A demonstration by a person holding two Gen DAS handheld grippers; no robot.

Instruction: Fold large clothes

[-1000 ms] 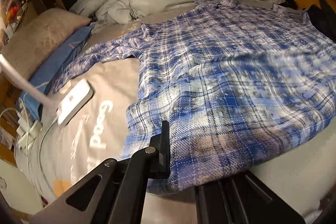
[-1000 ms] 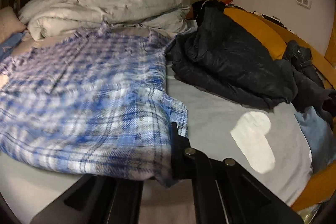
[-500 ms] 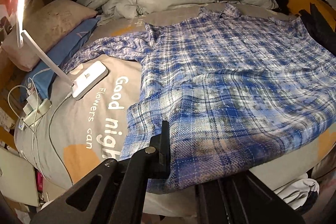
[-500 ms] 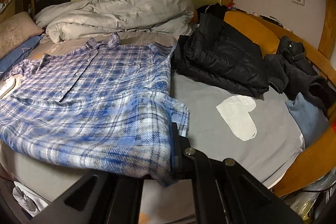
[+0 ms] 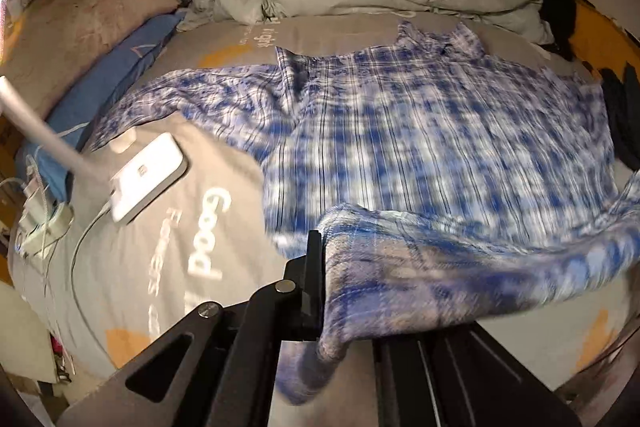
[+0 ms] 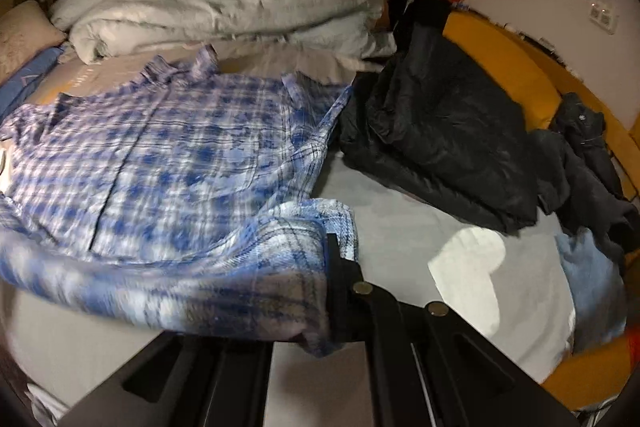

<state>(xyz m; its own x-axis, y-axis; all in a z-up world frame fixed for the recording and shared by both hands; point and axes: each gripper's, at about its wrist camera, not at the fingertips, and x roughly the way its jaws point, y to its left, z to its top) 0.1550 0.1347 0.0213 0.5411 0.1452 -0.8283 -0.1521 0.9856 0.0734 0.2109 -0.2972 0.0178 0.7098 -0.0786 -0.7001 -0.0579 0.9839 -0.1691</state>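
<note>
The left gripper (image 5: 340,291) and right gripper (image 6: 316,287) each pinch a bottom corner of the blue plaid shirt (image 5: 420,131), lifting the hem off the bed (image 5: 160,267) while the rest lies flat ahead. Its long axis runs straight away from both tools toward the collar (image 5: 440,35), neither nearer, so the fold probably goes forward. Motion blur hides the inner fingers, though the cloth looks clamped.
</note>
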